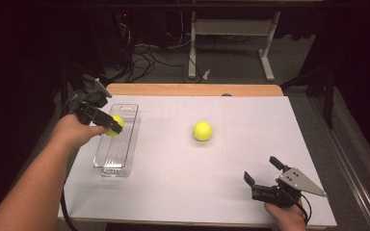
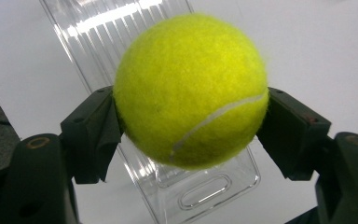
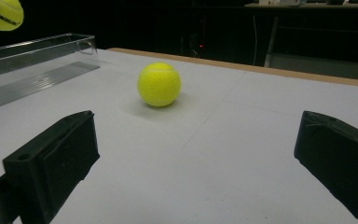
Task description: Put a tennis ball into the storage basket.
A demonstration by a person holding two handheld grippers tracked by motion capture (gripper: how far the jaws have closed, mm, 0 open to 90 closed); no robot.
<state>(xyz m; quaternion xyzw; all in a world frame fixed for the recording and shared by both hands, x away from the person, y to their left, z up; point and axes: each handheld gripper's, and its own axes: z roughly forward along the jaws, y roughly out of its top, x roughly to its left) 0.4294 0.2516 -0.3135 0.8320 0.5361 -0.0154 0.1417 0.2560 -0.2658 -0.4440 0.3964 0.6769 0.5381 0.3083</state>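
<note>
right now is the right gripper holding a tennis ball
No, the right gripper has its jaws wide apart with nothing between them, and the loose tennis ball sits on the table farther off.

2 tennis balls (image 1: 203, 131), 1 clr tray (image 1: 107, 163)

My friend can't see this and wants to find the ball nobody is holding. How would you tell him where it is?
Look at the white table. Near its middle, right of the long clear tray, a yellow tennis ball sits alone on the bare top. The other ball is pinched in the left claw above the tray; this one has nothing touching it.
</note>
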